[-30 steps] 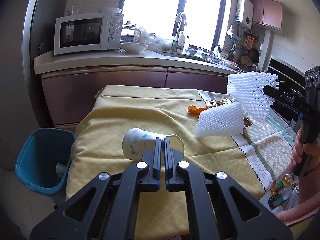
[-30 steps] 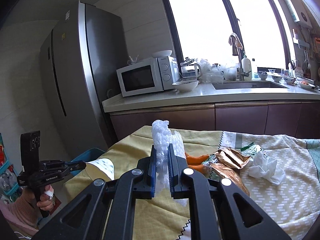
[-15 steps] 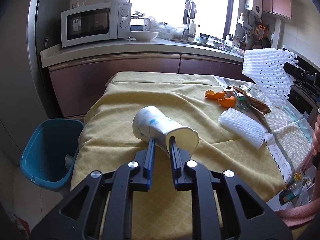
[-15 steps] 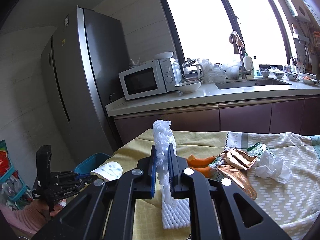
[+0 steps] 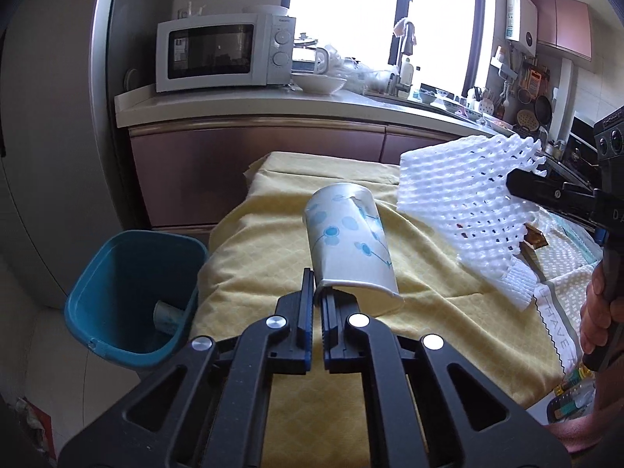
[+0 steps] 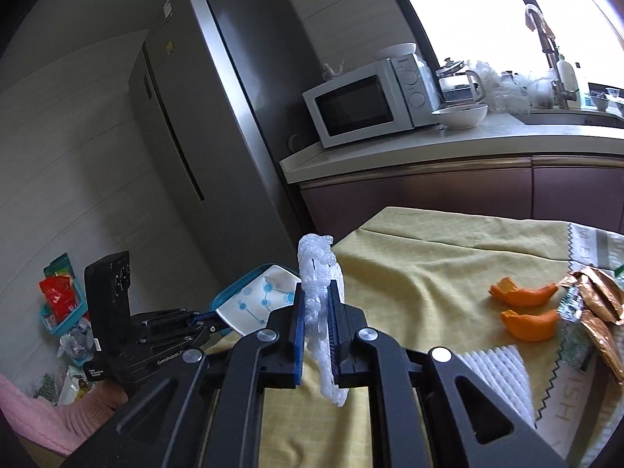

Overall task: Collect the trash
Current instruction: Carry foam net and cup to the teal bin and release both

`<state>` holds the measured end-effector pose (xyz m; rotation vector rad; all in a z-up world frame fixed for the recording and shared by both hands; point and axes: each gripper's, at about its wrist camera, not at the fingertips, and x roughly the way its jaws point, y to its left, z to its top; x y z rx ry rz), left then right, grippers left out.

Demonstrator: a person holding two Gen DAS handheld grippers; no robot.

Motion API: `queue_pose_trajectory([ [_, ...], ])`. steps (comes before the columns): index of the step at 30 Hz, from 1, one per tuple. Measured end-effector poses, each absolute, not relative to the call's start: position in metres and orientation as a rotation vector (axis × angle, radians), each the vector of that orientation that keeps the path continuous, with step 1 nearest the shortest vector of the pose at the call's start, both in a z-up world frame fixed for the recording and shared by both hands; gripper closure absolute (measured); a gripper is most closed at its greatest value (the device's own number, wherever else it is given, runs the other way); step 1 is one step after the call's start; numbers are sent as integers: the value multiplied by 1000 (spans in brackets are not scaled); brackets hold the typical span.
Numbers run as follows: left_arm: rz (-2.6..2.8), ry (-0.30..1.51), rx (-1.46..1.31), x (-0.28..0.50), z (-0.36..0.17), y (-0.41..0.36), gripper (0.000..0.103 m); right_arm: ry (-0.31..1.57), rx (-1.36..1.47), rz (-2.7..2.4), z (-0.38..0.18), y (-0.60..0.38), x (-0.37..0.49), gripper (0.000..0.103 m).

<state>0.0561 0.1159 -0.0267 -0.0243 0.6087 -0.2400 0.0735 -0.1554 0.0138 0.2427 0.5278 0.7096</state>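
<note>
My left gripper body reads "GenRobot"; its label, "Data Acquisition System"; the tablecloth border, "HAVE"; elsewhere nothing legible.

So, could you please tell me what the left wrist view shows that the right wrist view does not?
Only the left wrist view shows inside the blue bin, with a cup already there. Only the right wrist view shows the orange peels and foil wrappers. Both show the paper cup in the left tool and the foam net in the right tool.
</note>
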Motion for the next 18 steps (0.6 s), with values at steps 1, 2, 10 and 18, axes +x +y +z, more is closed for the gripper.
queue_pose_trajectory([
  [1, -220, 600, -27, 55, -23, 123, 99, 531, 239, 730, 15, -147, 78, 94],
  [2, -201, 592, -30, 54, -20, 131, 99, 534, 236, 753, 17, -138, 82, 94],
  [10, 7, 574, -62, 60, -7, 209, 99, 562, 219, 900, 25, -63, 118, 94],
  [18, 122, 651, -72, 81, -29, 264, 99, 626, 221, 980, 16, 2, 157, 94],
])
